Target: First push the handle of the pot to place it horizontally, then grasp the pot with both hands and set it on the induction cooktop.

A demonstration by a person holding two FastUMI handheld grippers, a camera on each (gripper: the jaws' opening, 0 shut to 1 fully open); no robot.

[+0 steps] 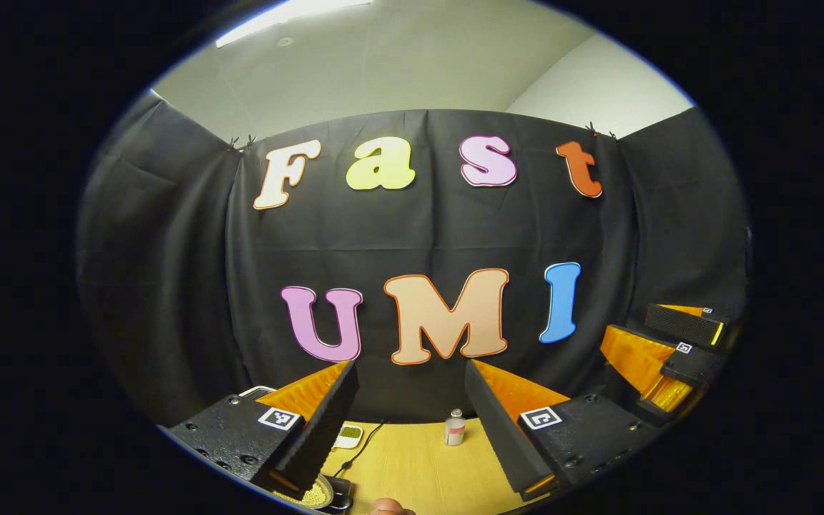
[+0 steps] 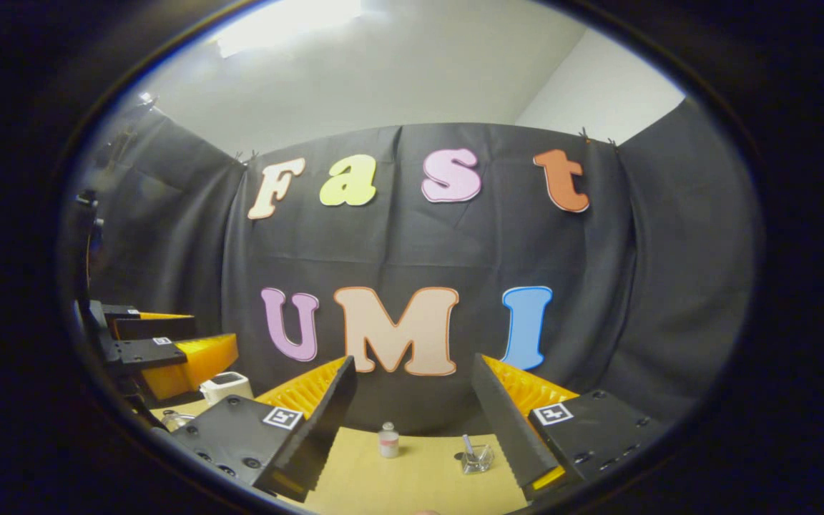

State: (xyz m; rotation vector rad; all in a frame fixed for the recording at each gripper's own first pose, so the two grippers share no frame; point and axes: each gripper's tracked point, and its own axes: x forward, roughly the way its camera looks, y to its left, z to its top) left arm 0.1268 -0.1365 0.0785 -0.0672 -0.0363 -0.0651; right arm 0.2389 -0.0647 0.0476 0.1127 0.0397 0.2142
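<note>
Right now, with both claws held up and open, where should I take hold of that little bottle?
Probably grip the little bottle across its round body, below the cap, coming in level from the front with the right claw. It stands upright on the table and is narrower than the open jaws.

Small bottle (image 2: pixel 388 439) stands left of glass dish (image 2: pixel 477 458).
</note>
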